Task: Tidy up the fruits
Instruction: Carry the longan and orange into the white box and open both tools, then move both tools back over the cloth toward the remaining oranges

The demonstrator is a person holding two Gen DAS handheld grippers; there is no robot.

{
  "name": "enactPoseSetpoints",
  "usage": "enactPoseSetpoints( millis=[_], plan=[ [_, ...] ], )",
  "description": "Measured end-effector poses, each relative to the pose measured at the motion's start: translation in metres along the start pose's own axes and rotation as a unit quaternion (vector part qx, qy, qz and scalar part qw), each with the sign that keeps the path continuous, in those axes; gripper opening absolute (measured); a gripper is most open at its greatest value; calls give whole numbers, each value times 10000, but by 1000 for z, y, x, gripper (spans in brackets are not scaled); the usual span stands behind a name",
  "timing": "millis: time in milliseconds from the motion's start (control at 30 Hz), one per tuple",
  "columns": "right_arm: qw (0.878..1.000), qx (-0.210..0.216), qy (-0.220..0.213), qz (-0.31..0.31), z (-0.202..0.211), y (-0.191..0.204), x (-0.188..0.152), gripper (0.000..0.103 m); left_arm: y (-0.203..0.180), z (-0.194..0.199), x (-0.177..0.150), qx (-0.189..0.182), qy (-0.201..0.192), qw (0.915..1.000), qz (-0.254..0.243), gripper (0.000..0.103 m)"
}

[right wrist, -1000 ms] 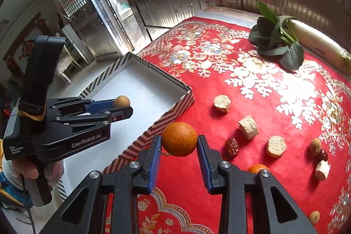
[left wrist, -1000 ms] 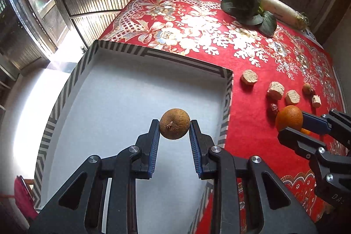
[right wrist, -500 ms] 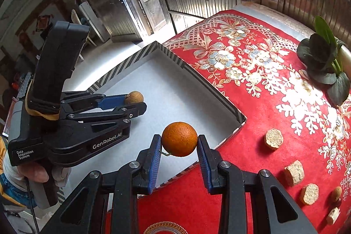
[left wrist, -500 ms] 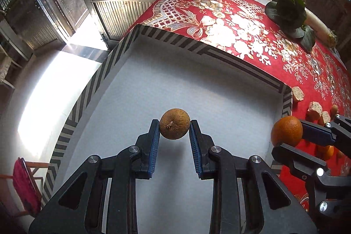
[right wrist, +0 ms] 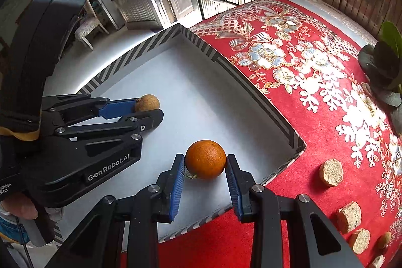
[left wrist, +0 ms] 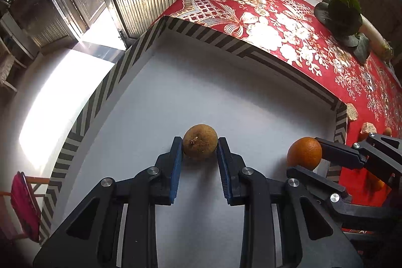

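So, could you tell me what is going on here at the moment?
A person is sorting fruit with two handheld grippers. The left gripper is shut on a small brown fruit, and the right gripper is shut on an orange. Both are held over the white floor of the striped box, low inside it. More small items lie on the red tablecloth beside the box.

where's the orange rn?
The orange sits between the right tongs' fingers, over the striped box near its corner by the red cloth; in the left wrist view it shows at right.
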State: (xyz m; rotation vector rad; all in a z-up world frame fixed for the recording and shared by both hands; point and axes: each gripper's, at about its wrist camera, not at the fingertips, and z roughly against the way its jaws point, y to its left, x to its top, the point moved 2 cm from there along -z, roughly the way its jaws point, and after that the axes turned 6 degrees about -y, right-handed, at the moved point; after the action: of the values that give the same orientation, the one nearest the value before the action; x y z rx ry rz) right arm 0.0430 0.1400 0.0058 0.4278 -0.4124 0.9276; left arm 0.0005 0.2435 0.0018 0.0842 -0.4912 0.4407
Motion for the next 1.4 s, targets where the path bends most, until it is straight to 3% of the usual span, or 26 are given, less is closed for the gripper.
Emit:
enactPoseSetpoints(
  millis=[167, 300, 500, 767, 1133, 1400],
  plan=[
    [10000, -45, -24, 31, -6, 1, 1, 32, 1, -2, 2, -65, 24, 10000, 62, 29],
    [10000, -12, -39, -11, -5, 3, 0, 34, -1, -1, 2, -164, 37, 9998, 96, 49],
    [9993, 117, -299, -205, 19, 3, -4, 34, 2, 10, 3, -16, -98, 9999, 96, 50],
    [9968, -30, -635, -487, 56, -9, -19, 35, -12, 38, 5, -203, -387, 9990, -32, 50],
    [9870, -604, -783, -1266, 100, -56, -79, 36, -81, 56, -14, -761, -356, 9940, -700, 50],
    [9730, -1042, -769, -1909, 134, -88, -144, 36, -135, 60, -39, -1230, -198, 9839, -1284, 50]
  ],
)
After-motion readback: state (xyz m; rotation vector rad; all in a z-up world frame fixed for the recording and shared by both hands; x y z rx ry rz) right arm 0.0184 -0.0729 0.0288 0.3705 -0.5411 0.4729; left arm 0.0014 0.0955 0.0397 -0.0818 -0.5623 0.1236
